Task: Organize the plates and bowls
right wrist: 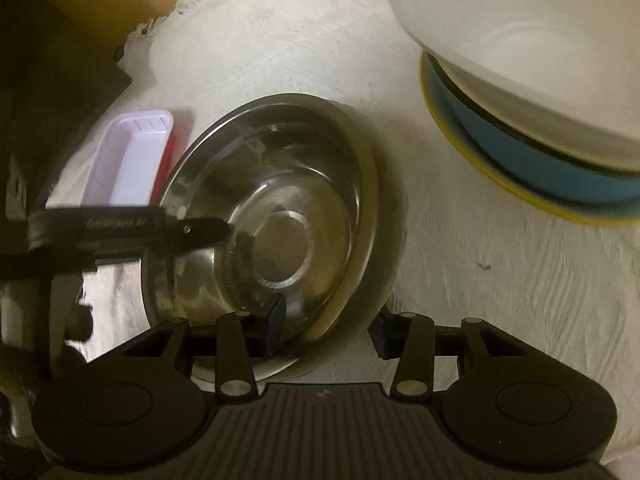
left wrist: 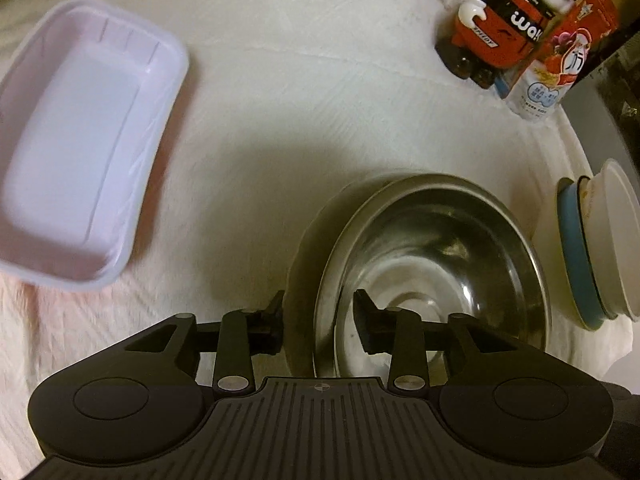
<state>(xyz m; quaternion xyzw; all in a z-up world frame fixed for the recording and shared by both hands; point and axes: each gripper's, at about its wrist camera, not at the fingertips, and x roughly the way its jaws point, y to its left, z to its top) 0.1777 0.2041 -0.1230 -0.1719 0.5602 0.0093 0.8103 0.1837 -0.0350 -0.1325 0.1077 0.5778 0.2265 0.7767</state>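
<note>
A steel bowl (left wrist: 432, 256) rests inside a shallow pale dish (left wrist: 304, 240) on the white cloth. My left gripper (left wrist: 320, 318) stands open astride their near rim. One finger is outside the dish, the other is inside the bowl, and neither pad presses. From the opposite side, my right gripper (right wrist: 328, 330) is open over the steel bowl (right wrist: 276, 216). Its left finger is inside the bowl. Its right finger stands on the cloth, apart from the dish's edge (right wrist: 386, 220). The left gripper's finger (right wrist: 204, 232) reaches over the bowl's far rim.
A stack of a white bowl (right wrist: 532, 56), a blue bowl and a yellow plate stands right of the steel bowl. A pale rectangular tray (left wrist: 80, 152) lies to the left. A red-and-white toy figure (left wrist: 500, 28) and a carton (left wrist: 560, 68) stand at the cloth's far edge.
</note>
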